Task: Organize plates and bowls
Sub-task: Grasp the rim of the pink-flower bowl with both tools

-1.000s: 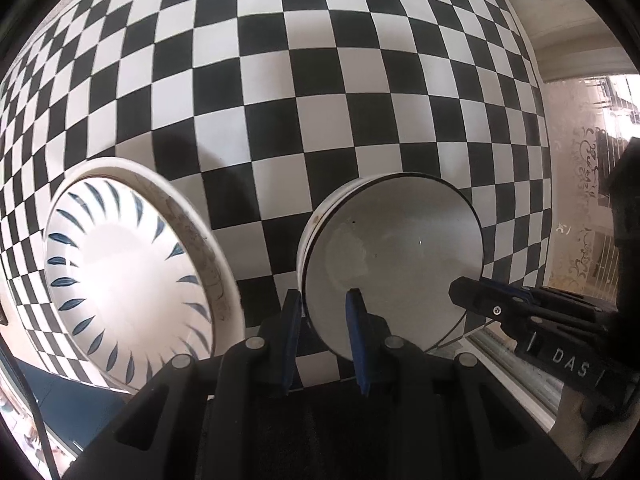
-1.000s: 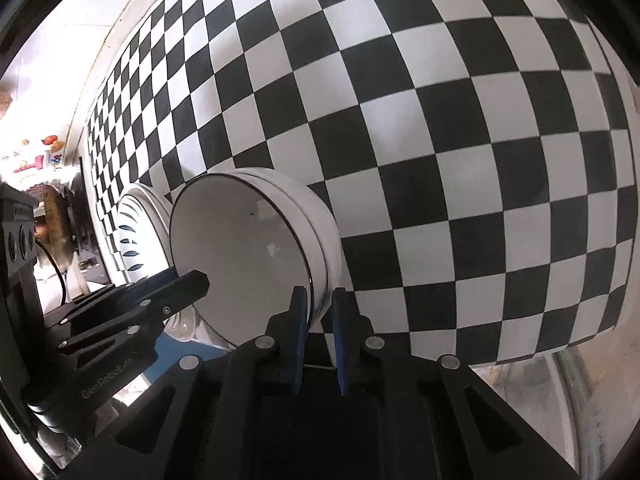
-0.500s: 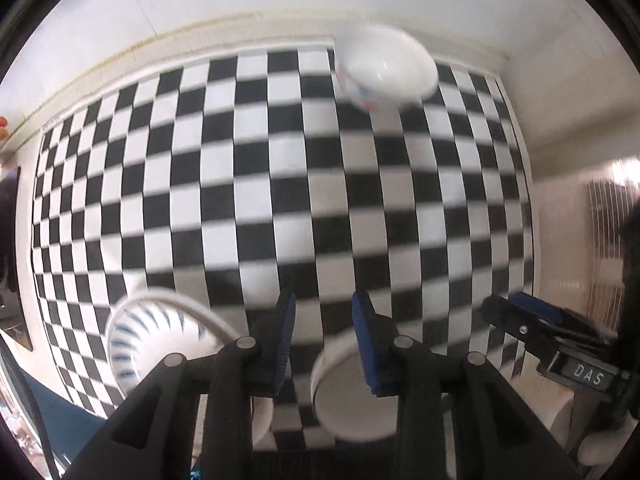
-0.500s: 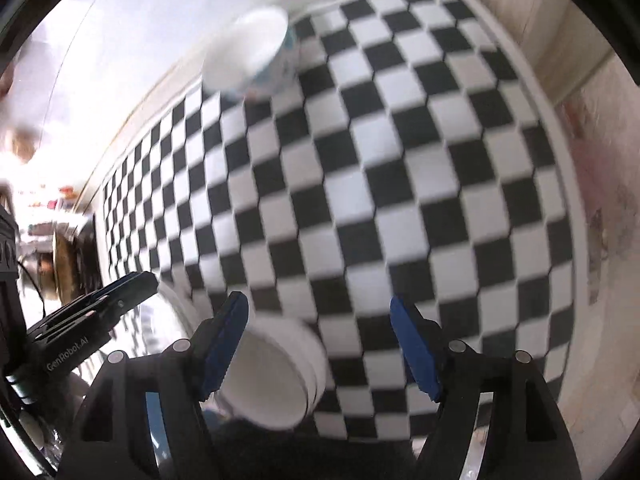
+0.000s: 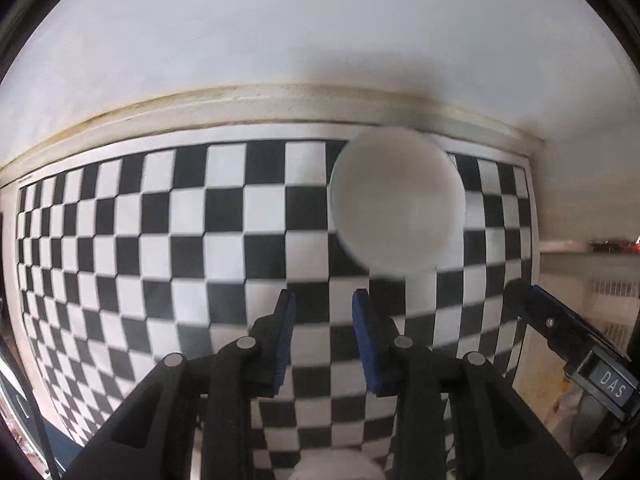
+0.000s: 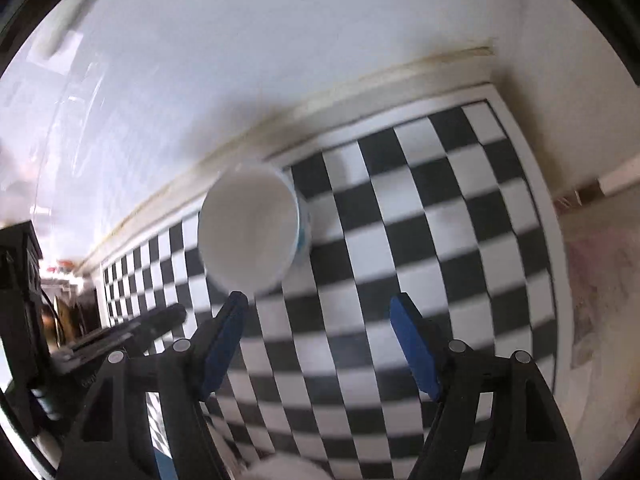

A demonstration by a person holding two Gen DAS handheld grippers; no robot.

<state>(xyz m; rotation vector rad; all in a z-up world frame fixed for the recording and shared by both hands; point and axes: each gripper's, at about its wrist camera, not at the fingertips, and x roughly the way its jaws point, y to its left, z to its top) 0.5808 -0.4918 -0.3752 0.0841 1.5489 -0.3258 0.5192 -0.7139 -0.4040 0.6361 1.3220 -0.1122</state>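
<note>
A white bowl [image 5: 396,204] is seen upright on the checkered cloth [image 5: 200,240], at the cloth's far edge close to the wall [image 5: 320,40]; a hint of blue pattern is visible on its outer side in the right wrist view [image 6: 250,232]. The picture is blurred, so finer detail cannot be told. Nothing else is seen near it on that part of the cloth.

From the left gripper [image 5: 323,334] the bowl lies ahead and a little to the right, well apart from the blue pads. From the right gripper [image 6: 318,344] it lies ahead and to the left, its near rim just beyond the left pad in the view, though no contact is shown. The bowl being round, no long axis has to be matched; only the rim needs to be brought between the pads.

The left jaws are narrowly parted and empty, with only cloth seen between them. The right jaws are spread wide and empty too. The right gripper is judged the better placed for the bowl, being wide enough to take the rim, provided it is shifted leftward and forward first. A pale rounded shape at the bottom edge of both views cannot be identified
</note>
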